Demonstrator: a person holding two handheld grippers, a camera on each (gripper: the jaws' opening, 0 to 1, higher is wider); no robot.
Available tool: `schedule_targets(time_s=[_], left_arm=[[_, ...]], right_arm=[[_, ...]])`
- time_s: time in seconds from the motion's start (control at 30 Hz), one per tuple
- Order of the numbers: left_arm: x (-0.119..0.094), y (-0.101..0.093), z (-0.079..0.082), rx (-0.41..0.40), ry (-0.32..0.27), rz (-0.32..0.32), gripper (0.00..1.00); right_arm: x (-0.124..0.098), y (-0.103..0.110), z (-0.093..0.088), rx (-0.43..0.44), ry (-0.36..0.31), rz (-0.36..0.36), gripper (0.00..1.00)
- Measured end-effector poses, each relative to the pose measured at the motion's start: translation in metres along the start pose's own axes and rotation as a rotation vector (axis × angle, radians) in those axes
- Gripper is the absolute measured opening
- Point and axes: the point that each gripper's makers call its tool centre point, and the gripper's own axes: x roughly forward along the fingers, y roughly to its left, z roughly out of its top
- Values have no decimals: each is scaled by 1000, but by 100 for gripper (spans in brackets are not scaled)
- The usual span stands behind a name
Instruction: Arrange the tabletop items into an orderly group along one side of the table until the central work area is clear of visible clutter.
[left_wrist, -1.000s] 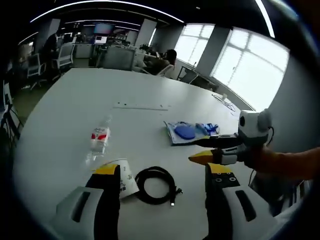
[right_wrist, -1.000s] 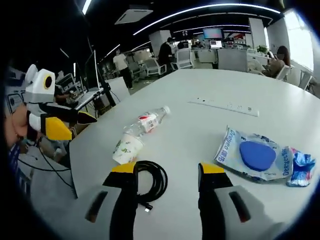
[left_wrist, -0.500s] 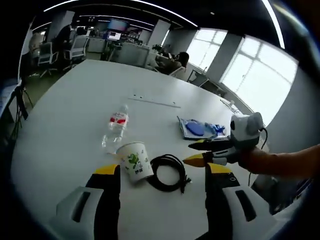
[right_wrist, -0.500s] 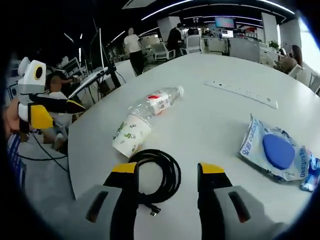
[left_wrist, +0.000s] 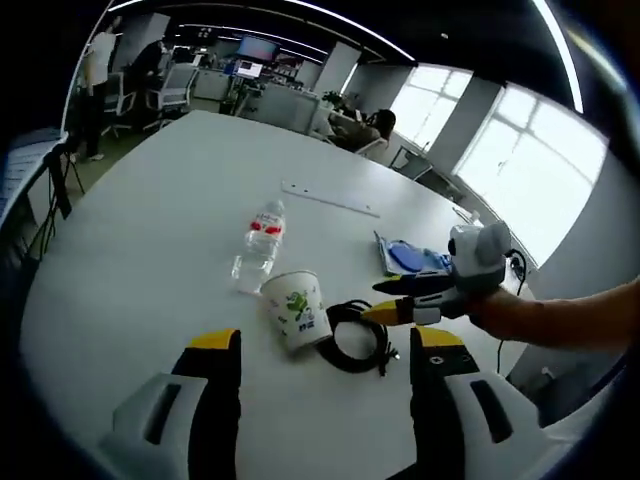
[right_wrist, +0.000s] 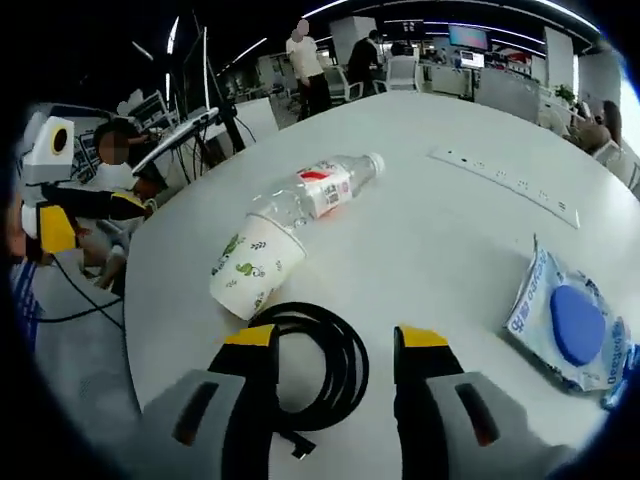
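A paper cup (left_wrist: 295, 311) with green print lies on its side on the white table (left_wrist: 140, 240), mouth toward me. A coiled black cable (left_wrist: 362, 337) lies right beside it. A clear water bottle (left_wrist: 259, 243) with a red label lies behind the cup. My left gripper (left_wrist: 325, 345) is open above the near table edge, nothing between its jaws. My right gripper (left_wrist: 381, 300) comes in from the right, just over the cable. In the right gripper view my right gripper (right_wrist: 335, 340) is open, with the cable (right_wrist: 322, 362) lying between its jaws, near the cup (right_wrist: 248, 266) and bottle (right_wrist: 318, 190).
A blue-and-white packet (left_wrist: 408, 257) lies further right, also the packet (right_wrist: 567, 325) beside a crumpled blue wrapper. A white power strip (right_wrist: 505, 180) is set into the table's middle. My left gripper (right_wrist: 125, 205) hovers off the table edge. Office desks, chairs and people stand beyond.
My right gripper has closed in on the cable, which now lies between its jaws. The left view has drawn back and turned. The table items have not moved.
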Motion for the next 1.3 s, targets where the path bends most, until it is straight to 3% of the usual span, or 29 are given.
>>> schedule_targets(time_s=[0.53, 0.77, 1.3], left_arm=[[0, 7, -9, -14, 21, 4, 68], [2, 9, -9, -21, 24, 0, 67], [7, 11, -20, -19, 55, -3, 66]], right_arm=[[13, -5, -32, -10, 122, -34, 22], [21, -7, -29, -45, 149, -74, 15], [18, -9, -30, -68, 121, -96, 4]])
